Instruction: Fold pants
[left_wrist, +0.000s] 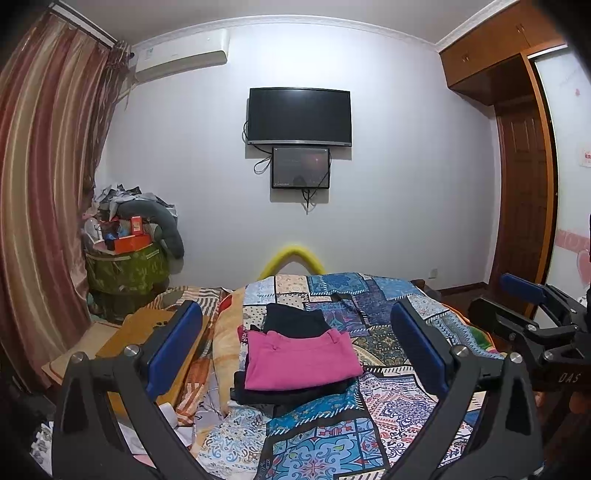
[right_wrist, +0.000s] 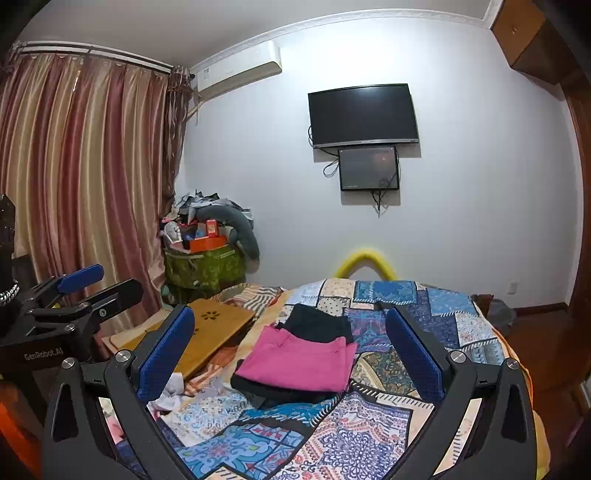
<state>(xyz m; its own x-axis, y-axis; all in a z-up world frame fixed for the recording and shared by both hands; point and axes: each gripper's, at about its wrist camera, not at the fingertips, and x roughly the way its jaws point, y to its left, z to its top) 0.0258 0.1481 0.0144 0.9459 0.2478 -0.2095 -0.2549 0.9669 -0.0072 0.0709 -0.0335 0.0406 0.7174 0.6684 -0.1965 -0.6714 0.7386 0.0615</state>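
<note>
A patchwork bedspread (left_wrist: 388, 406) in blues and oranges covers the bed. Beside it on the left lies a wooden lap desk (right_wrist: 212, 328) with a flower-shaped cutout. In the corner stands a green basket (left_wrist: 125, 271) heaped with clothes, an orange box (left_wrist: 131, 243) and a grey cushion (right_wrist: 243, 230). Striped curtains (left_wrist: 40, 184) hang on the left. A dark television (left_wrist: 299, 116) is mounted above a smaller screen (left_wrist: 301, 168), with an air conditioner (right_wrist: 236, 72) near the ceiling.

Two folded garments are seen on one bed (left_wrist: 388, 413): one pink pair of pants (left_wrist: 301, 360) and one black garment (left_wrist: 295, 319). Two screens are mounted on the wall: one television (left_wrist: 299, 116), one smaller monitor (left_wrist: 301, 168). One wooden board (right_wrist: 212, 332) is counted.
</note>
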